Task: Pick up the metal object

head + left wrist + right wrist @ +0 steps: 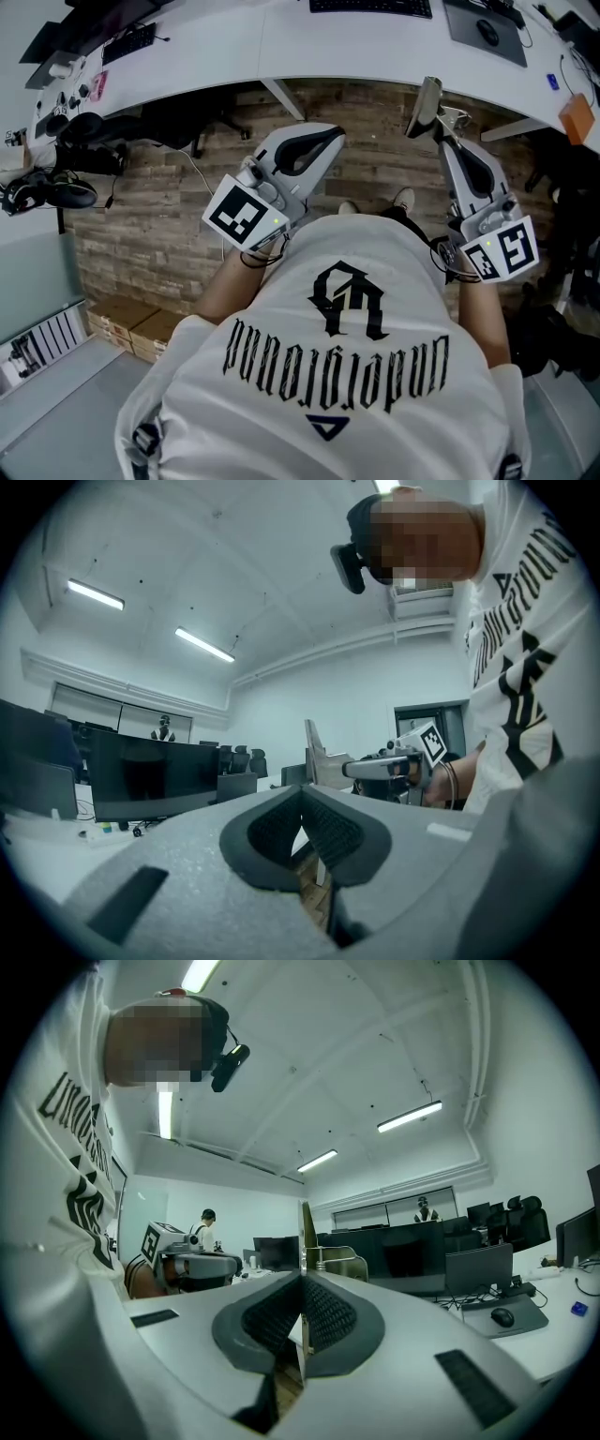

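A keyboard [370,7] and mouse [487,32] lie on the white desk [234,47].

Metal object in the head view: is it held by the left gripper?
No, the metal object sticks out of the shut right gripper, while the left gripper is closed on nothing.

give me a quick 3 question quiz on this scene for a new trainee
1. True or false: the right gripper has its jaws closed on the flat grey metal plate.
2. Between the jaws of the left gripper is: A) a cable B) nothing C) a computer mouse
3. In the head view, what surface lies below both grippers?

Key: 1 true; 2 B; 3 the brown wood-plank floor.
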{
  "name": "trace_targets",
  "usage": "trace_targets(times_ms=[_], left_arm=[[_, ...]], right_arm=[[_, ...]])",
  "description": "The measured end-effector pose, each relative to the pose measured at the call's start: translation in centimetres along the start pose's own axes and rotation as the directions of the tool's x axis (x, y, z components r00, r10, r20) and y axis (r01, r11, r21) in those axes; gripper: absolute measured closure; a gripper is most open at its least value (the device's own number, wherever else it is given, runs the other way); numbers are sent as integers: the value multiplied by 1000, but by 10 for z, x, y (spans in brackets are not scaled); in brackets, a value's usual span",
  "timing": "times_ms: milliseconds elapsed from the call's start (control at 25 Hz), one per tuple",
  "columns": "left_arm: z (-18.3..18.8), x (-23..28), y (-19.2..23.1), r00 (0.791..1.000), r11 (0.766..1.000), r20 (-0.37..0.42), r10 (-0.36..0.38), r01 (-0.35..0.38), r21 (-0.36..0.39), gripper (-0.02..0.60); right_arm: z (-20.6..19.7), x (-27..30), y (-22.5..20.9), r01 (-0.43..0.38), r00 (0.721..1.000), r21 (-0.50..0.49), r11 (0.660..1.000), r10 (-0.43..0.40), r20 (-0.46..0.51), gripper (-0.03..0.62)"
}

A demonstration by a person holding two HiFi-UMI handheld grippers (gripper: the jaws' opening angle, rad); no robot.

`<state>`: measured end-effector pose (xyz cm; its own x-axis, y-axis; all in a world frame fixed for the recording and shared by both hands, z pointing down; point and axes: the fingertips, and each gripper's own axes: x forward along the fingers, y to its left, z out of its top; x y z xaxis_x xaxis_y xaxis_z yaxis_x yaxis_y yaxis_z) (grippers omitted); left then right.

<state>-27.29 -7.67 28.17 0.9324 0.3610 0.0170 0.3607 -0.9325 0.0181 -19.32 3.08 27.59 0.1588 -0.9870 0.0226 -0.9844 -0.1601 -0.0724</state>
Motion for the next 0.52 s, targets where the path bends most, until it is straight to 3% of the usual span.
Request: trace_targets(times_ms=[520], left_arm=[[-1, 20, -3, 1000, 1000, -3, -17, 17, -15, 568]], right_arm=[[3, -4, -14, 0, 1000, 1, 1000, 0, -4, 579]])
